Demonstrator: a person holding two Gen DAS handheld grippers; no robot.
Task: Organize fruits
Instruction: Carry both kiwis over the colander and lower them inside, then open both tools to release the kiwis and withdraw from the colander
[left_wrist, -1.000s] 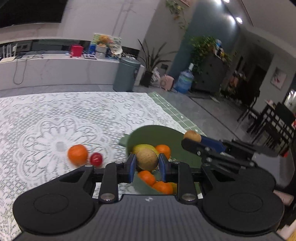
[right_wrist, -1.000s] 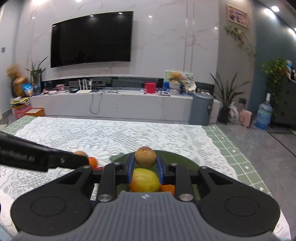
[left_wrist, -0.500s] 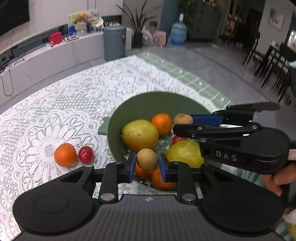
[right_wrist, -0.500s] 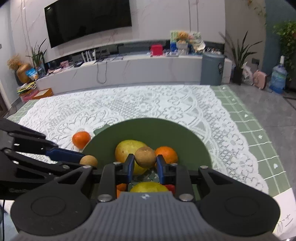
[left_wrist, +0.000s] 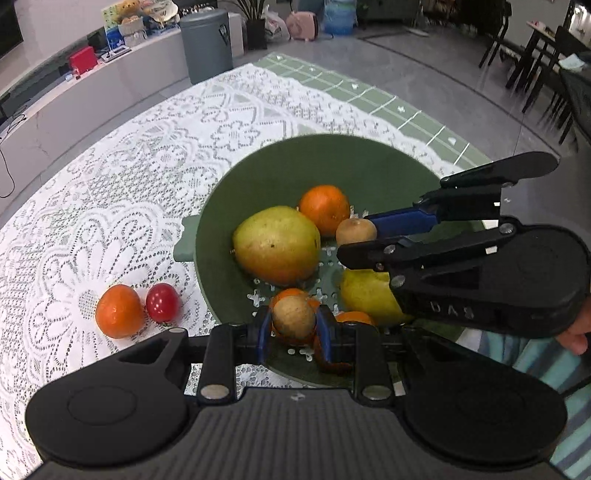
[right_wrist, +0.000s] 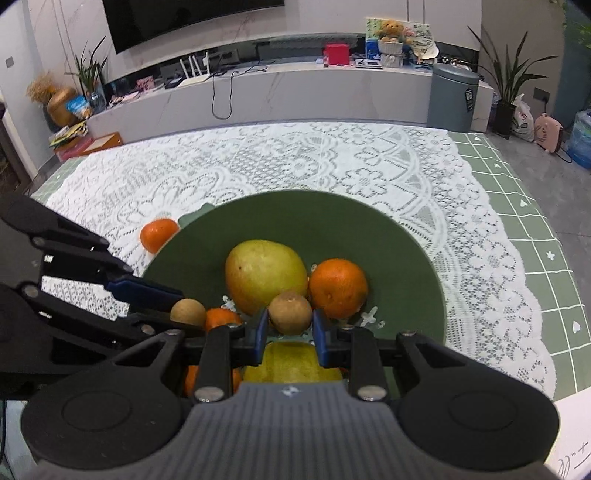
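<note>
Both grippers have dropped lower over the green bowl (left_wrist: 280, 155) since a second ago; my left gripper (left_wrist: 293, 325) clamps one small brown fruit (left_wrist: 293, 318), my right gripper (right_wrist: 289, 328) another (right_wrist: 290, 312), both just above the pile. Still outside on the lace cloth (left_wrist: 122, 177): an orange (left_wrist: 119, 311) and red fruit (left_wrist: 161, 302)

Both views are evenly lit by soft indoor light and mostly sharp. Fisheye bending curves the lace cloth (left_wrist: 155, 177) and room lines toward the edges. Small glare spots sit on the red fruit (left_wrist: 161, 302); shadows under the fruit are faint.
</note>
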